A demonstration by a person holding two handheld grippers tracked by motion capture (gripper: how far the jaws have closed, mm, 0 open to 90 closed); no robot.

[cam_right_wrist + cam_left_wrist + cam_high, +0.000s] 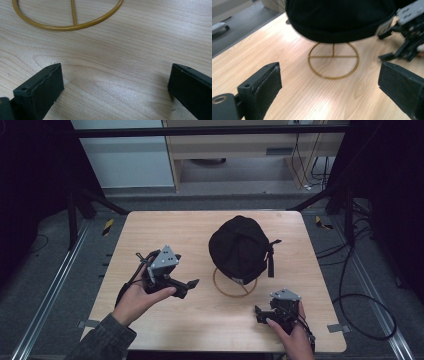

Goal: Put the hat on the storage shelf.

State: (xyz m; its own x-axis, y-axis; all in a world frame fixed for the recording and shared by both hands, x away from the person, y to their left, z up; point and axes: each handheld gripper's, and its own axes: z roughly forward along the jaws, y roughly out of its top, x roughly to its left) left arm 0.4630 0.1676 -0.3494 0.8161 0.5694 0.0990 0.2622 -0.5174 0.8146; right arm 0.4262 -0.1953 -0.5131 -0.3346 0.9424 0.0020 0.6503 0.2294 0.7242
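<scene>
A black cap [239, 247] with a hanging strap rests on a gold wire stand, whose ring base [235, 284] lies on the wooden table [165, 227]. My left gripper [189, 288] hovers left of the stand, open and empty, jaws pointing right toward it. In the left gripper view the cap [339, 17] and ring base [333, 60] sit ahead between the wide-apart jaws. My right gripper [261, 314] is near the front edge, below the stand, open with nothing in it. The right gripper view looks down on bare wood with the ring base [67, 17] at the top.
The table's front edge runs close beneath both hands. Black frame legs, cables [360, 300] and floor rails surround the table. A light wooden cabinet [240, 150] stands behind. In the left gripper view the other gripper [409, 37] shows at the far right.
</scene>
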